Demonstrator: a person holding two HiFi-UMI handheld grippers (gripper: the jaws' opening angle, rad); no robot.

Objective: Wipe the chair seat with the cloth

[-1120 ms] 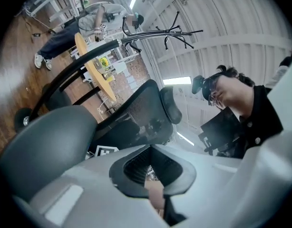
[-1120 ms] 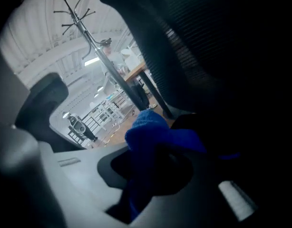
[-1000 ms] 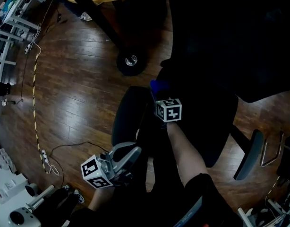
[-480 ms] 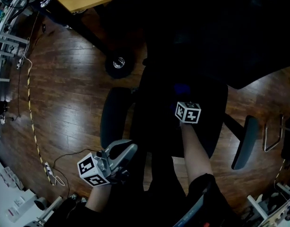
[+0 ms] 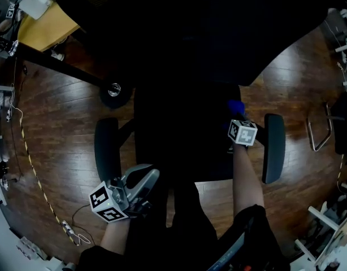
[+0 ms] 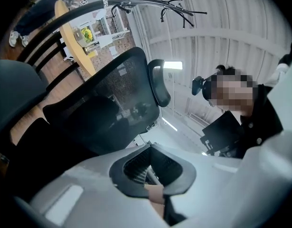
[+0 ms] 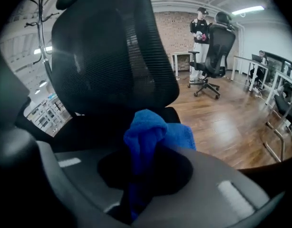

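The black chair seat (image 5: 185, 134) fills the middle of the head view, its surface so dark that no weave or mark can be made out. The right gripper (image 5: 237, 119) sits at the seat's 3 o'clock edge, just beside the grey padded right armrest (image 5: 273, 147). Its jaws are clenched on a blue terry cloth (image 5: 235, 107), which bunches out at the gripper's 12 o'clock. Whether the cloth presses on the seat I cannot tell. In the right gripper view the cloth (image 7: 148, 132) stands up from between the jaws of the right gripper (image 7: 145, 175), with the black mesh backrest (image 7: 112, 46) behind it at 11 o'clock.

The left gripper (image 5: 144, 178) hangs at the seat's 7 o'clock corner, near the grey padded left armrest (image 5: 105, 148). In its own view the left gripper (image 6: 148, 167) has its ribbed pads drawn together with nothing between them.

Around the chair lies a brown wood plank floor (image 5: 55, 129) with patches of glare. A black caster wheel (image 5: 113, 89) sits at the seat's 10 o'clock and a yellow tabletop (image 5: 46, 24) farther out the same way.

The right gripper view shows a red brick wall (image 7: 177, 32), a second black office chair (image 7: 215, 46) and a standing person (image 7: 199, 27) at 1 o'clock. The left gripper view looks up at a ribbed white ceiling (image 6: 231, 42) and a black coat stand (image 6: 177, 6) at 12 o'clock.
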